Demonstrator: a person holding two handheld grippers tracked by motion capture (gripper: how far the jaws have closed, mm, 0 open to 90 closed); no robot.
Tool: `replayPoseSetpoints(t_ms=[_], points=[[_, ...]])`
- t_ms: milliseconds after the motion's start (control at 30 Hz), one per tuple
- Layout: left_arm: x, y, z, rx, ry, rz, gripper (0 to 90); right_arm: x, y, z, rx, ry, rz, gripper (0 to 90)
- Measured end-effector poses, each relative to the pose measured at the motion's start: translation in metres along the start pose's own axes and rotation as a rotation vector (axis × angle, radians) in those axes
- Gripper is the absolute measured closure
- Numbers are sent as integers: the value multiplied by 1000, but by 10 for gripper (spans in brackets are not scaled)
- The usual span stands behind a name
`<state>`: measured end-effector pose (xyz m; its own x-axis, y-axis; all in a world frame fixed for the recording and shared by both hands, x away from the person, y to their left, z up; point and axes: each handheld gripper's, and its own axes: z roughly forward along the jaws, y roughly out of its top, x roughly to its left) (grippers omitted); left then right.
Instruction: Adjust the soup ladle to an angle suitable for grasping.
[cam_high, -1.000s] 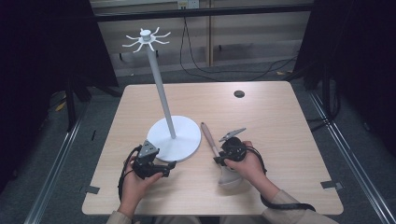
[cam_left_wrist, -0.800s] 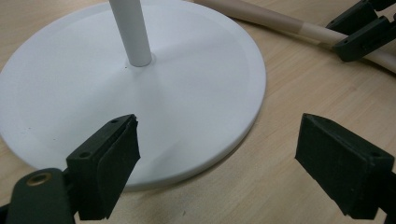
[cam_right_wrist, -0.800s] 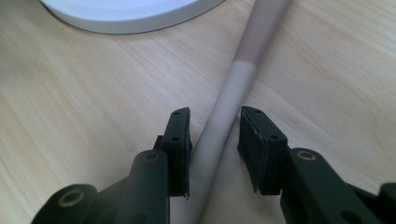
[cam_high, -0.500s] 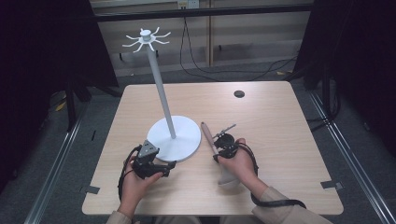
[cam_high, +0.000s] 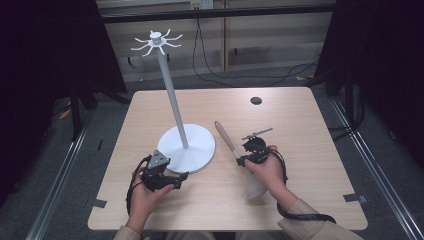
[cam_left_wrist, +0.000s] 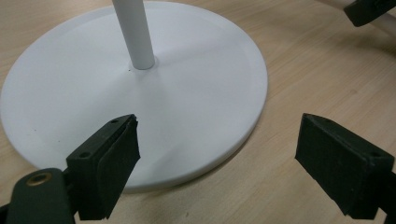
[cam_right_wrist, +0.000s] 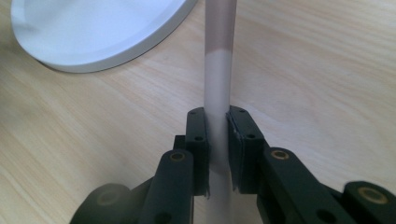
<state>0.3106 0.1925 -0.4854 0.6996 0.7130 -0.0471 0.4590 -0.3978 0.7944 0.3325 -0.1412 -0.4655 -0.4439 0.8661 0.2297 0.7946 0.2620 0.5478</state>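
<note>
My right tool has just closed, clamped on the spatula at frame centre; left tool gapes apart beside the stand

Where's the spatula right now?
High view: spatula sits right of the white stand base, clamped in the right tool, handle end pointing away from the person.

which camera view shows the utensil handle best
The right gripper view: the handle sits close up, clamped in the right hand-held gripper. The high view shows it whole but small; the left gripper view catches just a sliver.
</note>
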Motion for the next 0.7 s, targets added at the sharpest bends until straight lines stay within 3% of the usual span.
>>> replayPoseSetpoints(t_ms=[100, 267, 333, 400, 567, 700], points=[[-1, 0, 1, -2, -5, 3, 132, -8, -5, -6, -62, 45, 24, 803], [-1, 0, 3, -2, -16, 0, 132, -16, -11, -19, -155, 74, 29, 804], [-1, 1, 3, -11, -18, -6, 132, -18, -13, -28, -221, 94, 37, 804], [-2, 2, 3, -17, -24, -15, 132, -18, -14, -30, -240, 101, 35, 804], [-7, 7, 3, -42, -50, -10, 131, -15, -16, -44, -372, 157, 18, 804], [-12, 12, 3, -59, -75, -6, 131, -12, -17, -48, -412, 179, 16, 804]])
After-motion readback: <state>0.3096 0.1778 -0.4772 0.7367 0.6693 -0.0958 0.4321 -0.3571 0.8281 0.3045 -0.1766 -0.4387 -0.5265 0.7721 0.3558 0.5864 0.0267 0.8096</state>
